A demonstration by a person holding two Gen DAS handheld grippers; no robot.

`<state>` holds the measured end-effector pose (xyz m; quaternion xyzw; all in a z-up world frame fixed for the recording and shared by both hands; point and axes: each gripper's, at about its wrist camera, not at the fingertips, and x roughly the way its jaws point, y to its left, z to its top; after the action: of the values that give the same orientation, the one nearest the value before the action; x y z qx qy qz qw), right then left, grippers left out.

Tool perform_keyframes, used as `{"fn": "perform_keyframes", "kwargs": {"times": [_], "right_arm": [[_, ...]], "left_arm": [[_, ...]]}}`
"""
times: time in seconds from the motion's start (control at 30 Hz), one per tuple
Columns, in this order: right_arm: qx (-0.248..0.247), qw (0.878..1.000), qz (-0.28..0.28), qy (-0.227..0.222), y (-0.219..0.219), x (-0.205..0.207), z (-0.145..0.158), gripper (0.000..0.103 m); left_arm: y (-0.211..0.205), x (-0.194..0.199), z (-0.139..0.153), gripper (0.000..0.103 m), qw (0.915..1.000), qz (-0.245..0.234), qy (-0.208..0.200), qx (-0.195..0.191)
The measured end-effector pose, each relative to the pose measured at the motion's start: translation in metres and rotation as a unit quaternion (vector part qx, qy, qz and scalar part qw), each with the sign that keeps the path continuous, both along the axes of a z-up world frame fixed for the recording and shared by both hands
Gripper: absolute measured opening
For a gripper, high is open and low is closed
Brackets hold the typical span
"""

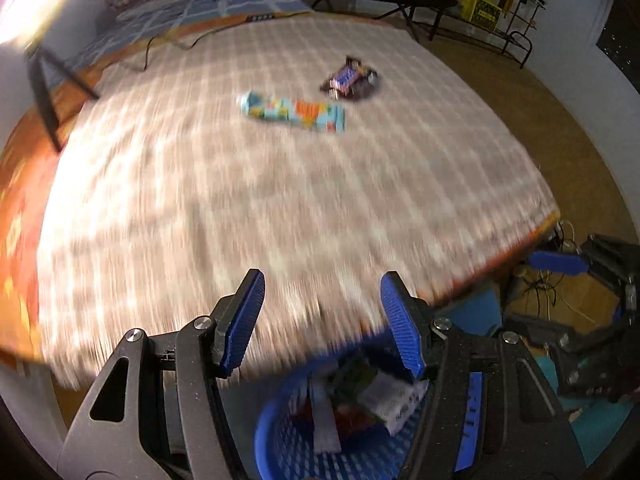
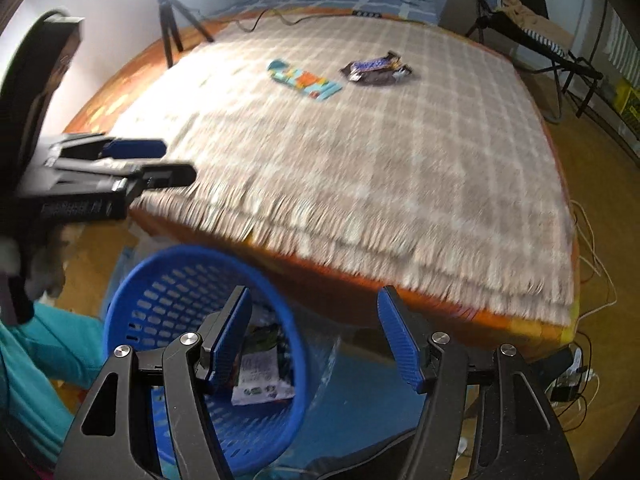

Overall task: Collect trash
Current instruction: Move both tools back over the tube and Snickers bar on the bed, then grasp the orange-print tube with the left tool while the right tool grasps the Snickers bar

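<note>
Two wrappers [image 2: 304,79] [image 2: 376,68] lie side by side far out on the bed [image 2: 400,168], uncollected, while several pieces already sit in the basket [image 2: 192,276] near its edge, and both hand-held grippers [image 1: 322,320] [image 2: 314,332] hover spread and empty above it.

Left hand-held gripper [image 1: 322,320]: jaws spread wide, nothing between the blue ribbed pads [image 1: 244,320]. Both fingers angled outward, tips pointing forward and slightly down. From the right wrist view it [image 2: 160,162] comes in from the left edge, roughly level, seen side-on.

Right hand-held gripper [image 2: 314,336]: jaws likewise wide apart, holding nothing, blue pads [image 2: 400,340] facing each other across the gap. From the left wrist view it [image 1: 576,264] sits low at the right edge, close beside the left one, with one blue finger showing.
</note>
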<state>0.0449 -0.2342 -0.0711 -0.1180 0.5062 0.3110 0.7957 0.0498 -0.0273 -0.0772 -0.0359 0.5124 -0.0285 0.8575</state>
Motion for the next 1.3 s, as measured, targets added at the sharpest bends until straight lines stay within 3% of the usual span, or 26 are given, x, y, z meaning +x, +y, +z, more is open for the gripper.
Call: {"fn": "perform_keyframes", "kwargs": {"times": [0.17,0.33,0.47,0.73,0.87,1.1,1.23,1.3], "right_arm": [[0.009,1.0,-0.012,-0.023,-0.011,0.029,0.013,0.065],[0.019,0.999,-0.031,-0.025,-0.017,0.053,0.021,0.065],[0.03,0.999,-0.029,-0.017,-0.013,0.06,0.024,0.065],[0.034,0.999,-0.023,-0.012,-0.01,0.063,0.025,0.065],[0.04,0.999,-0.031,-0.002,-0.011,0.069,0.024,0.065],[0.045,0.999,-0.03,0.007,-0.004,0.072,0.023,0.065],[0.046,0.999,-0.026,0.005,0.002,0.075,0.025,0.065],[0.052,0.998,-0.029,0.01,0.003,0.08,0.026,0.065]], "left_arm": [[0.014,0.06,0.015,0.062,0.9997,-0.004,-0.021,-0.016],[0.02,0.121,0.018,0.062,0.9994,-0.019,-0.027,-0.006],[0.031,0.162,0.012,0.062,0.9991,-0.009,-0.012,-0.038],[0.048,0.208,-0.02,0.062,0.9979,0.005,0.032,-0.056],[0.059,0.212,-0.033,0.062,0.9946,0.017,0.053,-0.088],[0.071,0.183,-0.032,0.061,0.9909,0.005,0.067,-0.117],[0.068,0.152,-0.032,0.061,0.9904,-0.014,0.072,-0.117],[0.057,0.135,-0.03,0.061,0.9923,-0.038,0.067,-0.097]]}}
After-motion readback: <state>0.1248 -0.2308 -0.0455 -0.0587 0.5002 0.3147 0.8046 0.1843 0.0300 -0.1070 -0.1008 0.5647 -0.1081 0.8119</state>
